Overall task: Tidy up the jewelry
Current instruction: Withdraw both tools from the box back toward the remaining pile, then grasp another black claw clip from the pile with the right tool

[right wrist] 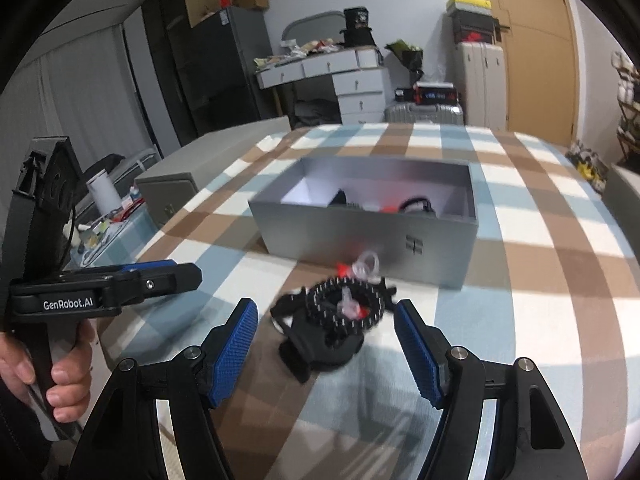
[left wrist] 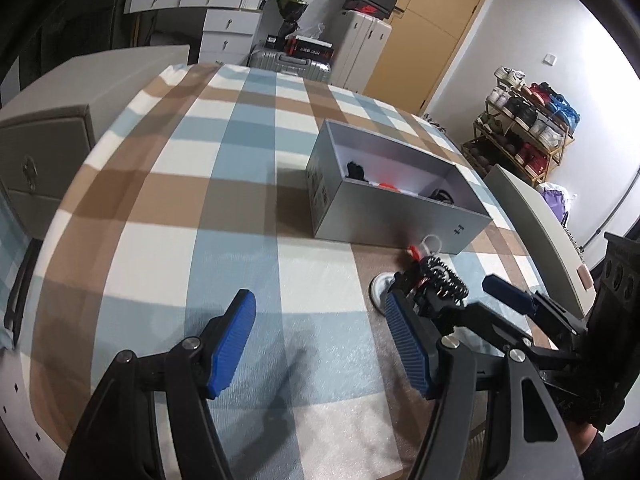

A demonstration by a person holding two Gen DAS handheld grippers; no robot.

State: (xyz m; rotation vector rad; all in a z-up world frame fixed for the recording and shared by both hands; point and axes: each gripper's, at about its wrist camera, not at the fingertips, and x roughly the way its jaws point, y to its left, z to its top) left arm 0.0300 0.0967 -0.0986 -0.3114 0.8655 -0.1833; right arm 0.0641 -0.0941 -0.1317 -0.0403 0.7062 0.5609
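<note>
A grey open box (left wrist: 400,216) (right wrist: 360,224) stands on the checked tablecloth and holds black and red jewelry pieces (right wrist: 416,205). In front of it lies a pile of black beaded bracelets (right wrist: 344,308) (left wrist: 444,280) with clear and red pieces (right wrist: 366,264). My right gripper (right wrist: 326,348) is open, its blue pads on either side of the pile just short of it. My left gripper (left wrist: 320,344) is open and empty, left of the pile. In the left wrist view the right gripper (left wrist: 452,300) reaches at the pile.
A grey cabinet (left wrist: 44,168) stands left of the table. A grey lid or board (left wrist: 536,232) lies past the box on the right. A shoe rack (left wrist: 524,136), suitcases (left wrist: 288,64) and a white desk (right wrist: 332,76) stand farther off.
</note>
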